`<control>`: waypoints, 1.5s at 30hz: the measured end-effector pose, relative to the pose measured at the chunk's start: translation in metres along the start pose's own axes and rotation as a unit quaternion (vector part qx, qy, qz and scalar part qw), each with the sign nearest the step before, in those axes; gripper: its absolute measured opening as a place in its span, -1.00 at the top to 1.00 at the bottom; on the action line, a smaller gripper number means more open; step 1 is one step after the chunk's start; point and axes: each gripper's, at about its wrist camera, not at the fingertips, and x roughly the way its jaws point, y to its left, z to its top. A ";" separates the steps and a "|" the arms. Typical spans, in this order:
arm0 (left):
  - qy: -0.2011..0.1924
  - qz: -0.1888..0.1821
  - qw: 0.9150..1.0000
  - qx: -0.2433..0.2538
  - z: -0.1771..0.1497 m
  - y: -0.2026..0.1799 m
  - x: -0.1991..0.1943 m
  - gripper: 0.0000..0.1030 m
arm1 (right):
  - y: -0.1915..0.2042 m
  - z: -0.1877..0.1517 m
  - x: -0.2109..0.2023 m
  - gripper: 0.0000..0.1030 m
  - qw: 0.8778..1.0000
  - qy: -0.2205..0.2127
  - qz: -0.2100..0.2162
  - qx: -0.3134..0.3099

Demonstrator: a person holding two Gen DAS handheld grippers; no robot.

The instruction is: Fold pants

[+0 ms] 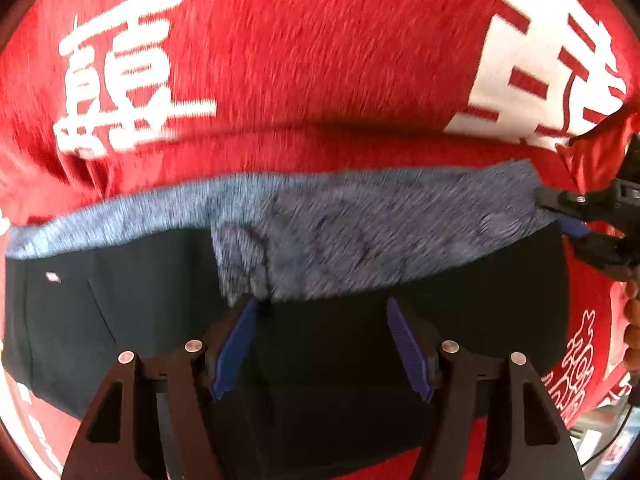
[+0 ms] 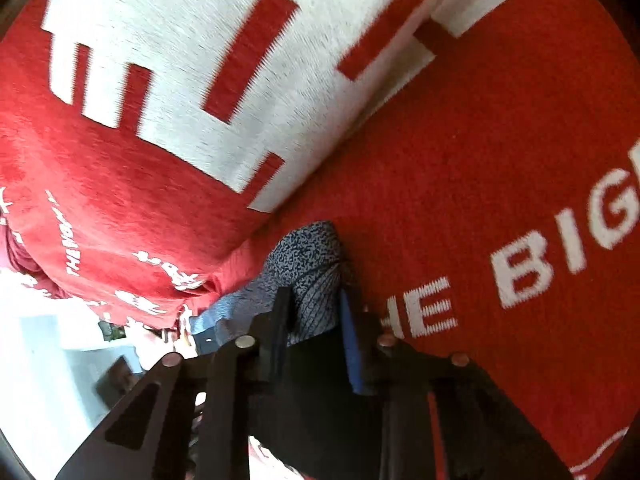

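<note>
The pants [image 1: 320, 344] are dark navy with a heathered grey-blue waistband [image 1: 360, 224] and lie on a red blanket. My left gripper [image 1: 320, 306] is open, its blue pads [image 1: 236, 344] hovering over the dark cloth just below the waistband, holding nothing. My right gripper [image 1: 560, 212] shows at the right edge of the left wrist view, at the waistband's end. In the right wrist view it [image 2: 314, 300] is shut on the waistband corner [image 2: 308, 256], with dark cloth bunched between its fingers.
The red blanket [image 1: 320, 60] with large white characters covers the surface and is folded over itself [image 2: 180, 100]. White lettering [image 2: 540, 264] lies to the right. The blanket's edge and a bright floor with clutter [image 2: 60, 360] show at lower left.
</note>
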 end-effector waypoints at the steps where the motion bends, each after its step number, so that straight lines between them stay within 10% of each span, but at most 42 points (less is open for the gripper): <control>1: 0.001 -0.002 1.000 0.000 -0.003 0.001 0.002 -0.32 | 0.001 0.000 0.000 0.57 1.000 0.001 -0.022 -0.008; 13: -0.003 0.038 0.999 -0.016 -0.024 0.008 -0.021 -0.33 | 0.070 -0.051 0.002 0.09 0.973 -0.053 -0.183 -0.133; 17: -0.001 0.058 0.997 -0.047 -0.038 0.031 -0.032 -0.83 | 0.116 -0.082 0.007 0.09 0.965 -0.055 -0.144 -0.212; 24: 0.009 0.075 0.994 -0.080 -0.064 0.064 -0.044 -0.84 | 0.130 -0.110 0.110 0.09 0.958 0.061 -0.162 -0.227; 33: 0.030 0.083 0.991 -0.103 -0.098 0.105 -0.052 -0.84 | 0.147 -0.177 0.118 0.03 0.916 0.061 -0.229 -0.323; 45: 0.043 0.085 0.988 -0.123 -0.121 0.157 -0.068 -0.84 | 0.169 -0.217 0.132 -0.09 0.911 0.074 -0.250 -0.318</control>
